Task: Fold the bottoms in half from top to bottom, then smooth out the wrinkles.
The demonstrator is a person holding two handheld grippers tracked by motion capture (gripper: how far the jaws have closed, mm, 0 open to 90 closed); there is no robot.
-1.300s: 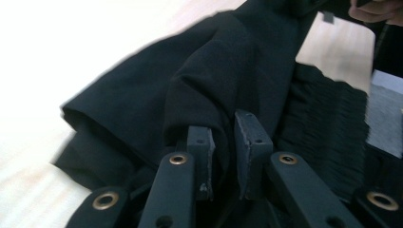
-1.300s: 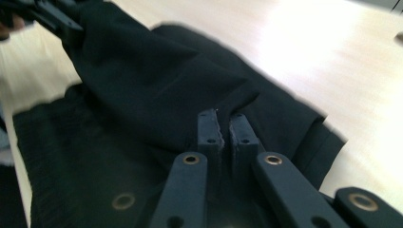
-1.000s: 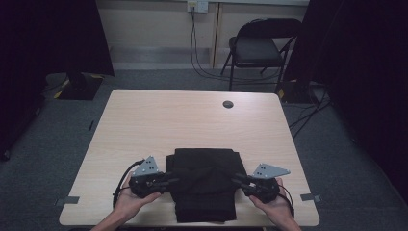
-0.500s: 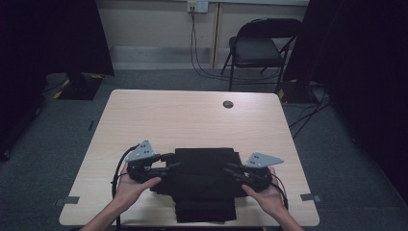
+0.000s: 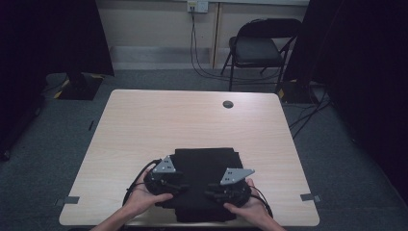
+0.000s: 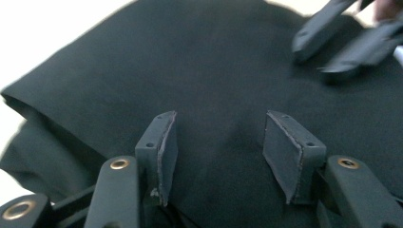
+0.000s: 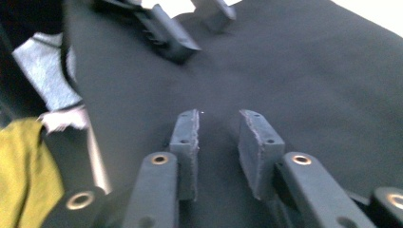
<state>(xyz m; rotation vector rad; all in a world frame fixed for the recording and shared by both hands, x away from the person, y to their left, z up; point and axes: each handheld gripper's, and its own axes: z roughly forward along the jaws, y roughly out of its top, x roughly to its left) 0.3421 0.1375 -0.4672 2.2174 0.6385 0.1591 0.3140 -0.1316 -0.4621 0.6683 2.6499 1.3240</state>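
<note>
A folded black cloth point(image 5: 207, 161) lies at the near middle of the light wooden table point(image 5: 159, 125). My left gripper point(image 5: 185, 185) hovers over the cloth's near left part and points right. In the left gripper view its jaws point(image 6: 216, 137) have just been opening, and nothing is between the pads, only cloth point(image 6: 190, 61) beneath. My right gripper point(image 5: 211, 195) faces it from the right. Its jaws point(image 7: 218, 128) have also just been opening, with a clear gap over the cloth point(image 7: 309, 71). The two sets of tips are close together.
A round cable hole point(image 5: 228, 104) sits in the table's far half. A black folding chair point(image 5: 260, 48) stands behind the table, with cables on the floor near it. Grey tape marks point(image 5: 71, 200) lie beside the table's near corners.
Both hands have come inward from the cloth's side edges and now sit over its near half, tips toward each other. The cloth lies in the same place.
</note>
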